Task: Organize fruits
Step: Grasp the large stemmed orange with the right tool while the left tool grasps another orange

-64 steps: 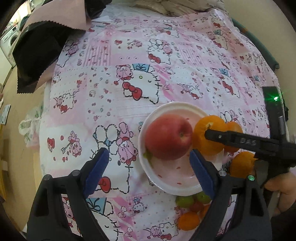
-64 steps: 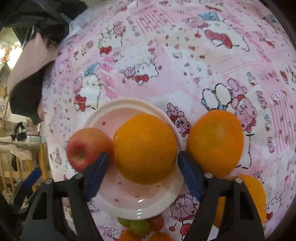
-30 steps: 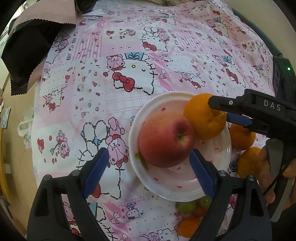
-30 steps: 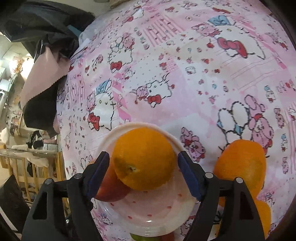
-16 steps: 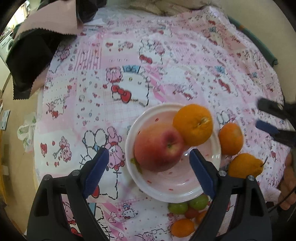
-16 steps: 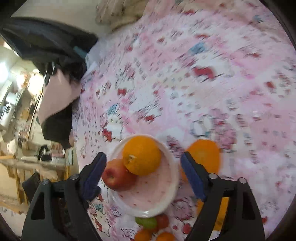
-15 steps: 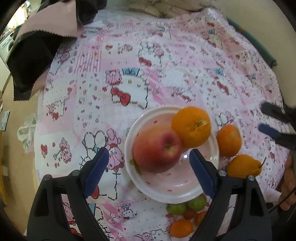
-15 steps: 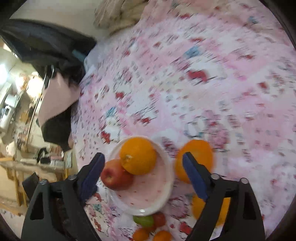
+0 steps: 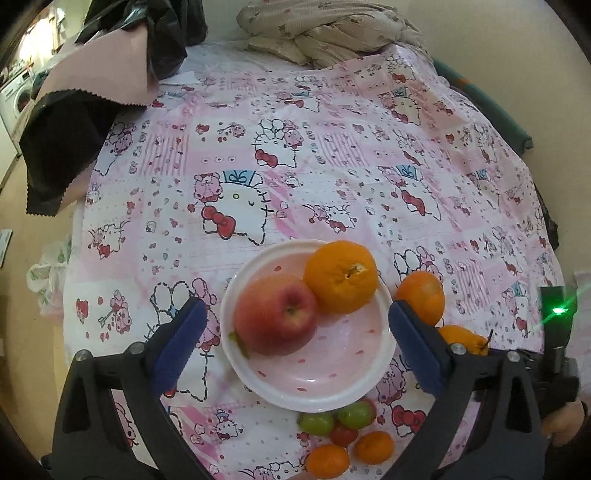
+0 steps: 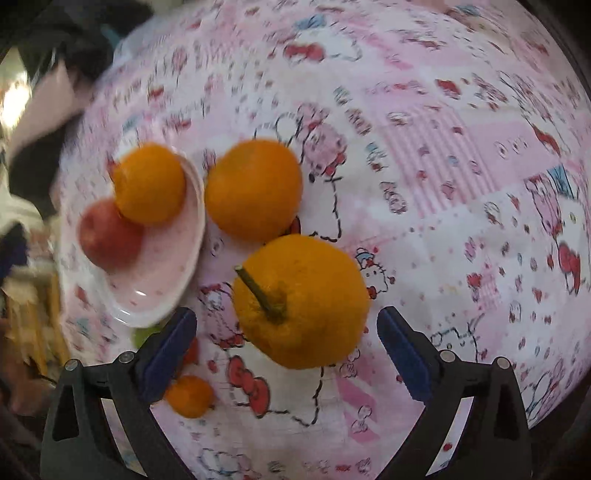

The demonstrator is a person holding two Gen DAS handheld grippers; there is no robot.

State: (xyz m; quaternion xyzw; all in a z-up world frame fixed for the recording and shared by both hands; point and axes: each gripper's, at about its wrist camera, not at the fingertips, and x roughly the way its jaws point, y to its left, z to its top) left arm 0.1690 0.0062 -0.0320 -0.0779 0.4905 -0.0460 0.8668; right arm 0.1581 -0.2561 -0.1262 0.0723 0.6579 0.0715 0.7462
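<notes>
A pink-white plate (image 9: 334, 397) holds a red apple (image 9: 275, 319) and an orange (image 9: 341, 277). My left gripper (image 9: 291, 341) is open and empty, its jaws either side of the plate's near half. My right gripper (image 10: 286, 345) is open and empty, its jaws wide around a stemmed orange (image 10: 301, 301) that lies on the cloth. A second orange (image 10: 253, 190) lies between it and the plate (image 10: 162, 291). Both loose oranges also show in the left wrist view, one (image 9: 421, 297) beside the plate and one (image 9: 463, 338) behind my left fingers.
Small green, red and orange fruits (image 9: 343, 432) cluster at the plate's near edge. A Hello Kitty cloth (image 9: 295, 166) covers the table. Black and pink fabric (image 9: 85, 92) lies at the far left, bunched cloth (image 9: 325, 29) at the back.
My right gripper let go of the orange on the plate, drew back and swung over to the stemmed orange. My left gripper pulled back a little.
</notes>
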